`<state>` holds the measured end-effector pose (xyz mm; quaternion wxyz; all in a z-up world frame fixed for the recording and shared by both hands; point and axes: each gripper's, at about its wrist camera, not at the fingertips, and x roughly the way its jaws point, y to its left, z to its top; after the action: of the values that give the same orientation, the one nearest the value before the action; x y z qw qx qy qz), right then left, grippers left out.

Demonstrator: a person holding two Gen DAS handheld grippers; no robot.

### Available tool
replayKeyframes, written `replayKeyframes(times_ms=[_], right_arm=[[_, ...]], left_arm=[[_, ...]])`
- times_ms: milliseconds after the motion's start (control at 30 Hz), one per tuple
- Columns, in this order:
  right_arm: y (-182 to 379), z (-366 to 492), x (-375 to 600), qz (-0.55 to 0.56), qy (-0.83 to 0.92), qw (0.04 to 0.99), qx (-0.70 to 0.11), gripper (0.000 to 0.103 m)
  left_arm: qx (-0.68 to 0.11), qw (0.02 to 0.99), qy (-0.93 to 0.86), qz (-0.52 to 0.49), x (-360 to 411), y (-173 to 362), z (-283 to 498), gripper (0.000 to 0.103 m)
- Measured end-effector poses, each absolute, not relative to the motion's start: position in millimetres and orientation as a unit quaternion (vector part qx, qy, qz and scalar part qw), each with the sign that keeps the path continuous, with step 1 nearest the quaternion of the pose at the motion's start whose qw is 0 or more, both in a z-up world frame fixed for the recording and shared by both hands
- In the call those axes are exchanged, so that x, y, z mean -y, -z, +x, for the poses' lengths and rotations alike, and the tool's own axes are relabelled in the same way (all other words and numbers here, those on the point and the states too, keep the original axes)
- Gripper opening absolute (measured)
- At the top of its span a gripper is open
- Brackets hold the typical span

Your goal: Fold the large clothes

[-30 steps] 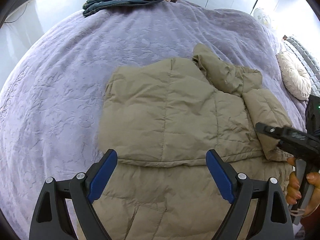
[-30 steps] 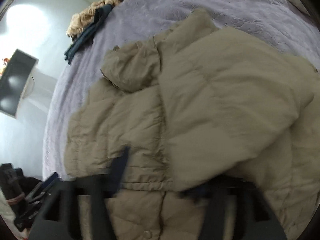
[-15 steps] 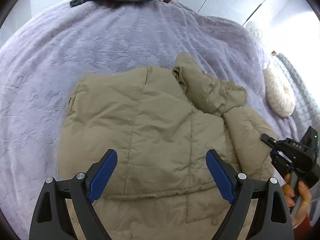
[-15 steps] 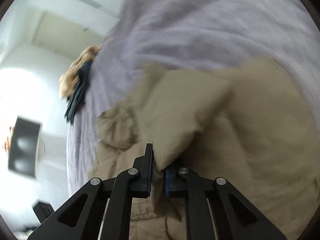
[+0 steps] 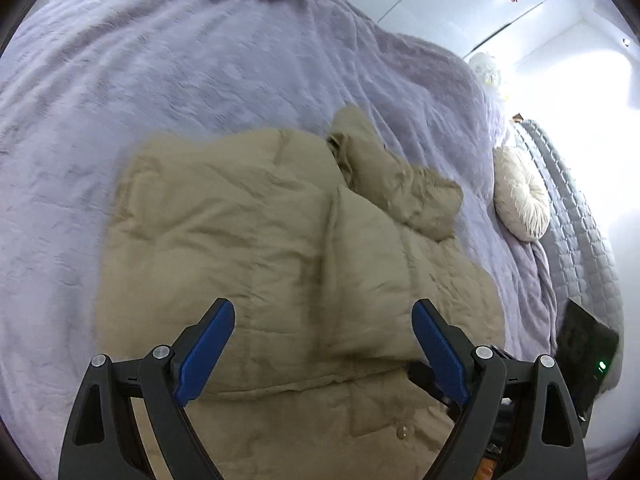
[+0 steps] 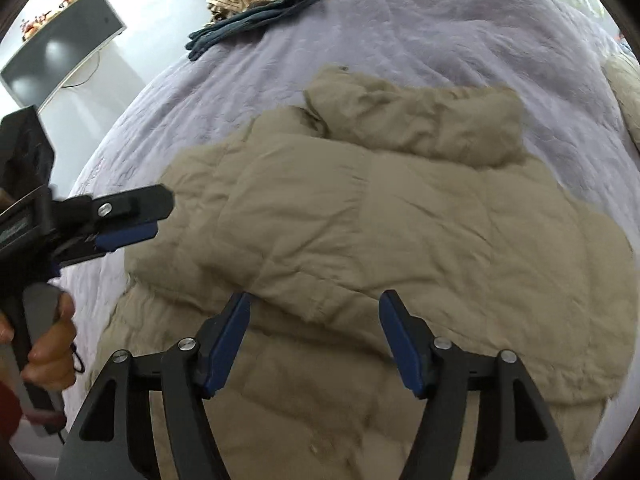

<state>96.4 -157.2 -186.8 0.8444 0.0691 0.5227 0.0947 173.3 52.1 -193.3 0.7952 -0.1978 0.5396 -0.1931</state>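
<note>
The left gripper (image 5: 324,344) is wide open and holds nothing. The tan puffy coat (image 5: 280,248) lies on the purple bed cover (image 5: 160,80), right in front of and under both grippers, its length running away from them toward the hood. The right gripper (image 6: 316,332) is wide open too, over the near hem, about as close.
</note>
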Motion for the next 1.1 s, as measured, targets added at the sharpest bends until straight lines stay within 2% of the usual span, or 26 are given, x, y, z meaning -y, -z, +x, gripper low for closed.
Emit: replayKeyframes(times_ms=[100,233,267,300,333,367,400,433,467,567,800,933,1000,1100], right_arm=[[188.5,77.2,198.8,0.118,-0.055,0.836,-0.533,0.070],[201.3,42.7,293.7,0.248,0.031,0.802,-0.543,0.070],[204.8,35.4,310.8,0.271,0.049,0.794,-0.542,0.070],[208.2,28.0,327.2,0.294,0.064,0.786,-0.540,0.070],[210.5,20.5,344.6,0.319,0.077,0.780,-0.533,0.070],[212.1,12.9,362.0,0.342,0.091,0.777,-0.521,0.069],[213.2,8.3,372.2,0.353,0.101,0.776,-0.514,0.056],[214.5,5.5,382.5,0.360,0.114,0.775,-0.507,0.023],[217.1,4.6,392.0,0.363,0.133,0.770,-0.507,0.012],[225.3,9.1,406.7,0.376,0.142,0.765,-0.503,0.009],[240.5,23.0,389.4,0.310,0.140,0.775,-0.533,0.009],[221.4,13.0,385.3,0.314,0.124,0.773,-0.537,0.010],[201.5,0.5,380.1,0.301,0.109,0.797,-0.513,0.010],[170.8,-5.8,376.9,0.230,0.133,0.840,-0.474,0.010]], left_arm=[[-0.552,0.789,0.199,-0.183,-33.1,202.7,175.8,0.091],[-0.567,0.780,0.205,-0.167,-6.3,217.9,180.8,0.090],[-0.567,0.782,0.205,-0.161,-0.5,219.8,180.8,0.086],[-0.566,0.783,0.206,-0.156,5.2,221.0,181.1,0.067],[-0.568,0.781,0.207,-0.153,9.0,222.2,181.7,0.041],[-0.575,0.777,0.209,-0.151,13.7,224.9,182.6,0.028],[-0.575,0.776,0.211,-0.152,14.7,225.5,182.9,0.015],[-0.570,0.780,0.211,-0.153,14.3,224.1,180.7,0.015],[-0.562,0.786,0.210,-0.150,14.0,221.0,177.2,0.015],[-0.554,0.796,0.206,-0.130,11.3,216.2,164.4,0.015],[-0.573,0.802,0.151,-0.073,-4.1,227.1,148.5,0.016],[-0.560,0.817,0.131,-0.049,-20.5,206.8,142.8,0.016],[-0.552,0.821,0.136,-0.054,-27.4,193.4,141.9,0.016],[-0.535,0.830,0.153,-0.045,-16.0,176.9,147.6,0.016]])
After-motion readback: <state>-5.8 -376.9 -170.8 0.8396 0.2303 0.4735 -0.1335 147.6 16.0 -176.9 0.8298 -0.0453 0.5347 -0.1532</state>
